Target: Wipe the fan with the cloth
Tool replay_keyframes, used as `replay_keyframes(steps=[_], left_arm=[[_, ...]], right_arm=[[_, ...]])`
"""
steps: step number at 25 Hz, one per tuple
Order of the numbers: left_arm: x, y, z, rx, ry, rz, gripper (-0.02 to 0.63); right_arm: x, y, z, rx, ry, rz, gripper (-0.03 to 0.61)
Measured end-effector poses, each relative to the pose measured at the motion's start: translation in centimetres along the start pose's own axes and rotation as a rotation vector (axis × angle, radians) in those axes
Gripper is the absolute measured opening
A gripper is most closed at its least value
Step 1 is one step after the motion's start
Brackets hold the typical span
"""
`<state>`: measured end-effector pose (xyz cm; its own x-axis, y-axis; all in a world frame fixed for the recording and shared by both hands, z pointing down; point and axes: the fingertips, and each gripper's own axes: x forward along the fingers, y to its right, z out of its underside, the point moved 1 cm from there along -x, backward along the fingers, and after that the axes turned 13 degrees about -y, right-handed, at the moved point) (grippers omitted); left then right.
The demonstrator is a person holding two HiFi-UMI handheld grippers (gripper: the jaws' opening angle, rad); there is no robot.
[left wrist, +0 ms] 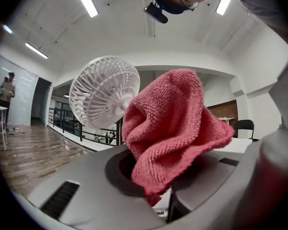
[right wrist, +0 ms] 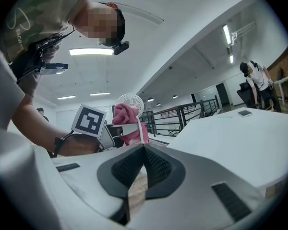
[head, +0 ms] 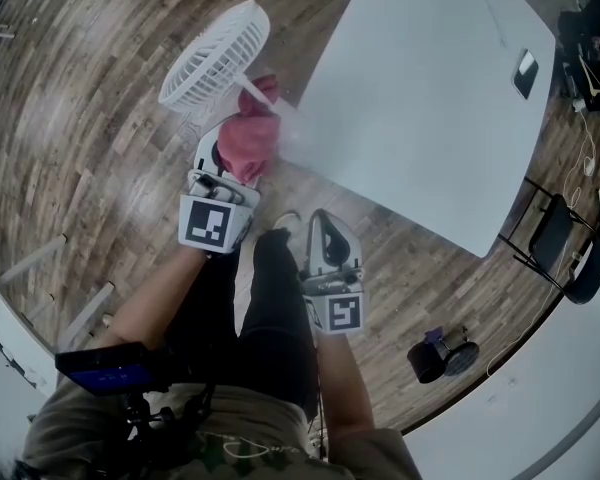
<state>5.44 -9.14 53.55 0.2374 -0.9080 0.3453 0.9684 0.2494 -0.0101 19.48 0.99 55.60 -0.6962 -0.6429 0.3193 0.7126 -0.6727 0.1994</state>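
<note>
White fan (head: 215,56), round ribbed cage grille, hangs over the wood floor (head: 90,118) left of the table corner. The disc is tilted, its long axis running lower left to upper right in the head view; its support can't be made out. Just beside its hub is the pink-red terry cloth (head: 248,138), bunched up and clamped in the left gripper (head: 242,168). Black-and-white square marker on its cube (head: 208,224). Right gripper (head: 320,226) sits lower, jaws pressed together with nothing in them. White table (head: 430,88) is at right.
</note>
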Motion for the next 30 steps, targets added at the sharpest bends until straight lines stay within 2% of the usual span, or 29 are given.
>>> replay_keyframes(steps=[7, 20, 23, 27, 30], left_arm=[[0.4, 0.3, 1.4, 0.017, -0.034, 0.045, 0.086], [1.3, 0.2, 5.2, -0.035, -0.140, 0.112, 0.086], [1.2, 0.1, 6.1, -0.024, -0.170, 0.122, 0.086], [1.3, -0.1, 6.9, -0.036, -0.173, 0.131, 0.086], [1.2, -0.5, 6.9, -0.028, -0.162, 0.116, 0.086]], right_arm=[[0.1, -0.8, 0.7, -0.003, -0.011, -0.019, -0.003], [1.0, -2.6, 0.8, 0.009, -0.007, -0.040, -0.003], [1.0, -2.9, 0.7, 0.014, -0.005, -0.037, -0.003], [1.3, -2.6, 0.7, 0.013, -0.003, -0.010, -0.003], [2.4, -1.4, -1.1, 0.033, 0.052, 0.061, -0.003]])
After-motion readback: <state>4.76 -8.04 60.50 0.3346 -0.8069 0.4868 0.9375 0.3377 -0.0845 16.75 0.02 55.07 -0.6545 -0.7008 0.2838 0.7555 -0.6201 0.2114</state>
